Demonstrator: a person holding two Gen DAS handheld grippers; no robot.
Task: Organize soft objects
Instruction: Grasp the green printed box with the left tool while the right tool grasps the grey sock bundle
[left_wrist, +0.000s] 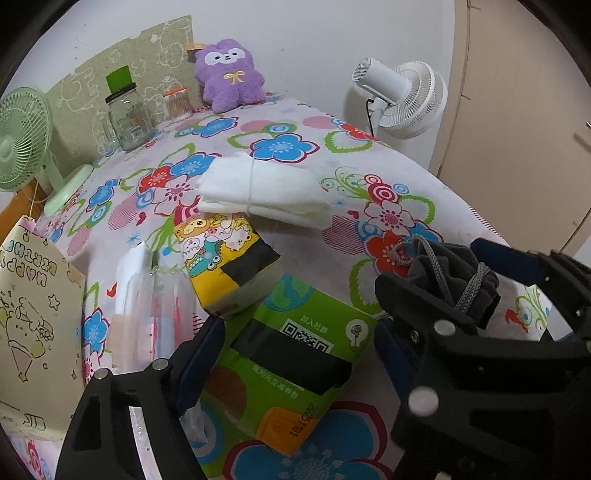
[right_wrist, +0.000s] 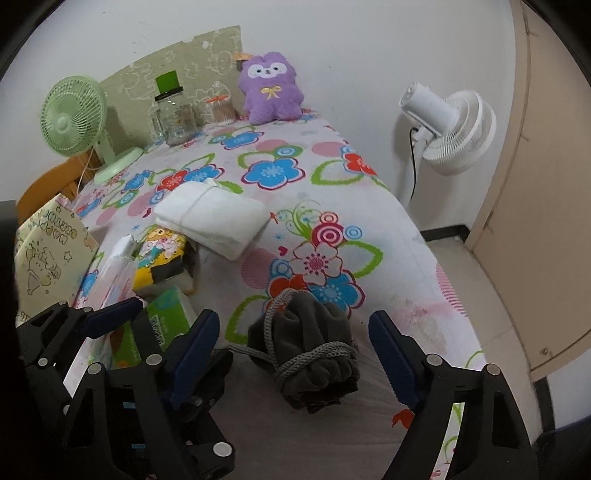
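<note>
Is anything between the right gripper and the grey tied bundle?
Nothing visible. The grey bundle lies on the floral cloth straight ahead of the open right gripper, between its fingers. The left gripper and green pack sit off to its left.

This is a room in a home, most likely a bedroom: a flat surface under a flower-print sheet stands against a plain white wall, with a beige door off to one side. At the far end a purple plush toy leans on the wall near a glass jar, between a small green desk fan and a white standing fan. Tissue packs, a folded white cloth and a "Happy Birthday" gift bag complete the domestic clutter.
</note>
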